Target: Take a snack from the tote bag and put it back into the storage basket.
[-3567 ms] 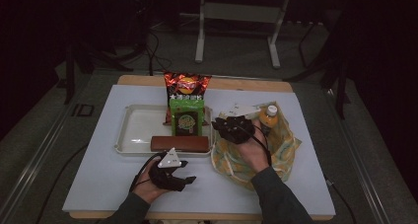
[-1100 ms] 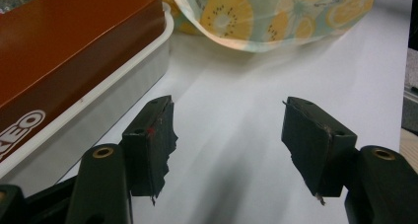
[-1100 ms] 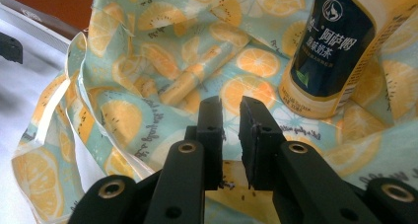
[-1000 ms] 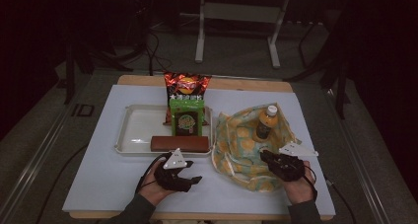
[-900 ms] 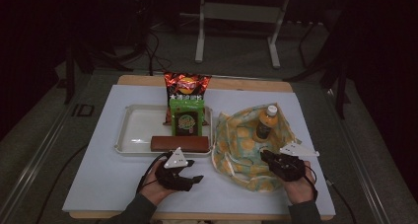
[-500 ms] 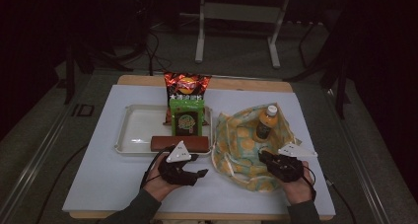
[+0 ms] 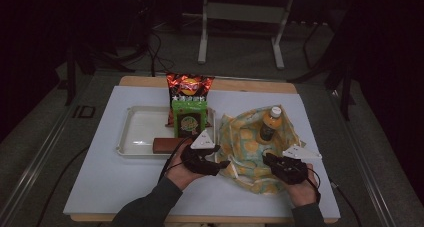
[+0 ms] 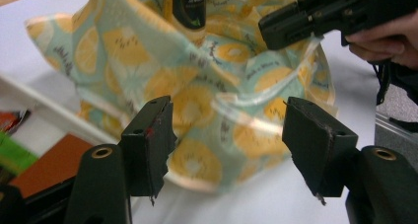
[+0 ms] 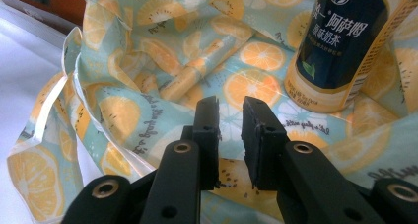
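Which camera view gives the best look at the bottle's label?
The right gripper view: the bottle stands close, its dark label sharp and readable. The left gripper view catches just its lower label at the top edge; the high view shows it whole but tiny.

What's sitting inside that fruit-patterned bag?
A bottle with an orange cap and dark label stands upright inside the fruit-patterned bag, on its crumpled fabric. The bag's raised folds hide the bottle's base from above, and whatever may lie beneath them can't be seen.
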The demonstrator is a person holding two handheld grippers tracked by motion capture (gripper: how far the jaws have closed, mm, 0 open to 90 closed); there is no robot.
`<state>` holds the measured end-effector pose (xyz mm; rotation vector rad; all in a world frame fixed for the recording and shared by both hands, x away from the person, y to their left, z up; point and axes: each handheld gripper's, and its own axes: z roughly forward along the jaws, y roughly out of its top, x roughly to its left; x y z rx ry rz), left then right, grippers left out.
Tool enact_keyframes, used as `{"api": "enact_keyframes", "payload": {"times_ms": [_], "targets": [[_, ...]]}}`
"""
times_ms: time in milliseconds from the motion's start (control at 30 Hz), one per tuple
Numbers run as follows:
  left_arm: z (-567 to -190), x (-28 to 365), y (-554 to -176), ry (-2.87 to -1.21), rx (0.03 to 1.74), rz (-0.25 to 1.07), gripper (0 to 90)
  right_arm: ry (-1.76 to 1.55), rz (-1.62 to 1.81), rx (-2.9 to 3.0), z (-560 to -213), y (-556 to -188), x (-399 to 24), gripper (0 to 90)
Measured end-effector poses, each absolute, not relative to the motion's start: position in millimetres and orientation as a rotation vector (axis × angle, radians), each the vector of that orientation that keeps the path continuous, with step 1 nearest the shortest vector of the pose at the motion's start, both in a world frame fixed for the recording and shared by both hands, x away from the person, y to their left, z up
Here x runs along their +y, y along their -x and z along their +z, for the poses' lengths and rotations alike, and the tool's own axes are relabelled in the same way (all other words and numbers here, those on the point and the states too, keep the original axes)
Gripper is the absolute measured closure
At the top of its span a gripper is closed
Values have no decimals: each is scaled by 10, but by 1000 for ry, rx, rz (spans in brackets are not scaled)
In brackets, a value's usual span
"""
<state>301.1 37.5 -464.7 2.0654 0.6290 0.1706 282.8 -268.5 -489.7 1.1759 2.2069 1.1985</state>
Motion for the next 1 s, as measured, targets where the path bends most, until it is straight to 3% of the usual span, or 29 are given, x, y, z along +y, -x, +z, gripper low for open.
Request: {"api": "enact_keyframes", "payload": {"times_ms": [1000], "targets": [[-4591, -361, -3399, -2037, 660, 300, 354, -1181, 1218, 2217, -4954, -2834, -2689, 764]]}}
